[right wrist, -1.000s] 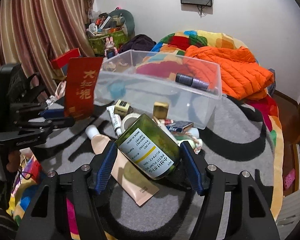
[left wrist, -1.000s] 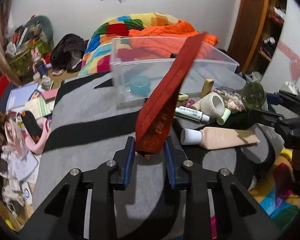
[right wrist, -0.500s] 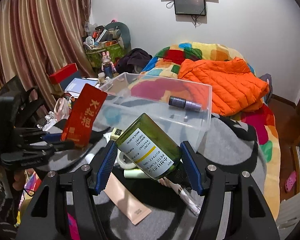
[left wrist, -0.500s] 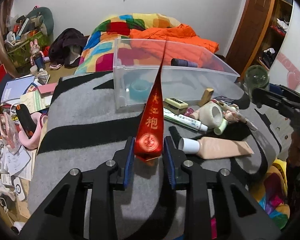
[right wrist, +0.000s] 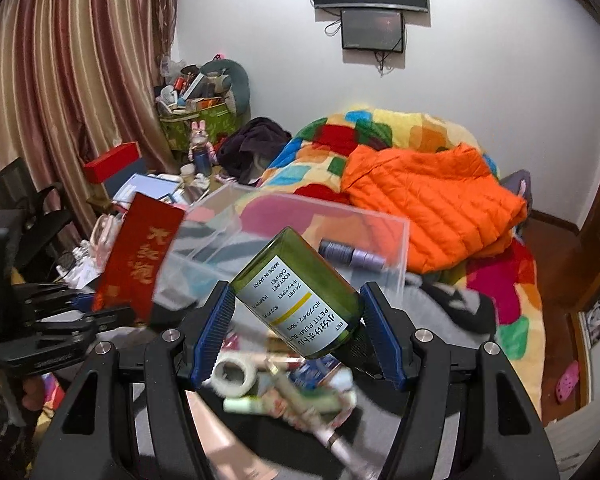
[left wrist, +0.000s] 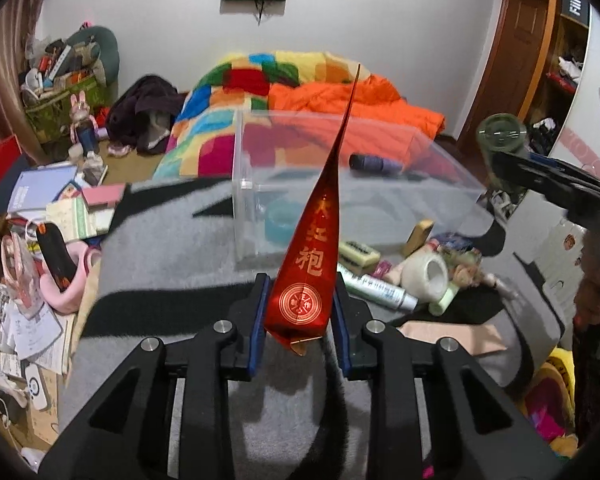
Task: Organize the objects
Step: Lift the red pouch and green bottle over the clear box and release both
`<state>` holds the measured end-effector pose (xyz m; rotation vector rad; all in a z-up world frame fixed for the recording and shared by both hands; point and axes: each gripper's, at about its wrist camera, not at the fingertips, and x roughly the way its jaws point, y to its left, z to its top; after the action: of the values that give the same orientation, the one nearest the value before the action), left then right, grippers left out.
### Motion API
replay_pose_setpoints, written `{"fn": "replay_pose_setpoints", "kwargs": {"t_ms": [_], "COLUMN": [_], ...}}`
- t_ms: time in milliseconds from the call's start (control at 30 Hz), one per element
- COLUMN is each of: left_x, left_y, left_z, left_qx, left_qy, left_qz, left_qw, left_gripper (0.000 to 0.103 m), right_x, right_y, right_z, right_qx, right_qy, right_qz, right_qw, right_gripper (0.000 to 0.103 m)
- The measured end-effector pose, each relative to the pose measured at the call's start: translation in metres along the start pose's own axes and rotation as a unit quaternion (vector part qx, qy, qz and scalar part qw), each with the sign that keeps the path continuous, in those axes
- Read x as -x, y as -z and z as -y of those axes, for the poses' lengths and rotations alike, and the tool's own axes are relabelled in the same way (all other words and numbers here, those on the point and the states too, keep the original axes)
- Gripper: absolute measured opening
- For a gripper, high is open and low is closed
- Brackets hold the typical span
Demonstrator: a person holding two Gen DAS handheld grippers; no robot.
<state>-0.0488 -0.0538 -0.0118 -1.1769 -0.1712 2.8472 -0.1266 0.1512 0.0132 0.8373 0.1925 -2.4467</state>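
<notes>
My left gripper is shut on a red packet with gold characters, held upright above the grey blanket, just in front of the clear plastic bin. The packet also shows in the right wrist view. My right gripper is shut on a green pump bottle with a white label, lifted and tilted, near the bin's front right corner. The bottle's base shows in the left wrist view. The bin holds a purple tube and a teal tape roll.
Loose items lie on the blanket by the bin: a white tape roll, a white tube, a beige tube, a small yellow-green block. Books and clutter cover the floor at left. An orange jacket lies behind the bin.
Both grippers have risen. The right gripper carried the green bottle up and towards the bin. The red packet turned edge-on, then slightly back, in the left gripper.
</notes>
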Motion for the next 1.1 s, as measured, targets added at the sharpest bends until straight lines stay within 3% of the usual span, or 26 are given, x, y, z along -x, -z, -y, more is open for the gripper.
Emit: {"fn": "replay_pose_setpoints", "kwargs": {"t_ms": [300, 500, 833, 1100], "left_x": [0.013, 0.004, -0.041, -0.072], "left_y": [-0.035, -0.058, -0.088, -0.087], "left_z": [0.005, 0.009, 0.010, 0.008], "left_qx": [-0.013, -0.028, -0.036, -0.037], "left_qy": [-0.005, -0.014, -0.028, -0.033], "left_qz": [0.037, 0.036, -0.010, -0.050], "left_qw": [0.9992, 0.9989, 0.9989, 0.9975], "left_gripper": [0.028, 0.028, 0.028, 0.028], "right_x": [-0.022, -0.050, -0.101, -0.124], "right_y": [-0.028, -0.039, -0.036, -0.028], "right_z": [0.006, 0.012, 0.005, -0.004], "right_qx": [0.025, 0.023, 0.041, 0.059], "right_qy": [0.043, 0.047, 0.044, 0.035], "right_qz": [0.002, -0.022, -0.079, -0.115], "right_qw": [0.999, 0.998, 0.995, 0.991], "right_gripper": [0.061, 0.061, 0.061, 0.061]}}
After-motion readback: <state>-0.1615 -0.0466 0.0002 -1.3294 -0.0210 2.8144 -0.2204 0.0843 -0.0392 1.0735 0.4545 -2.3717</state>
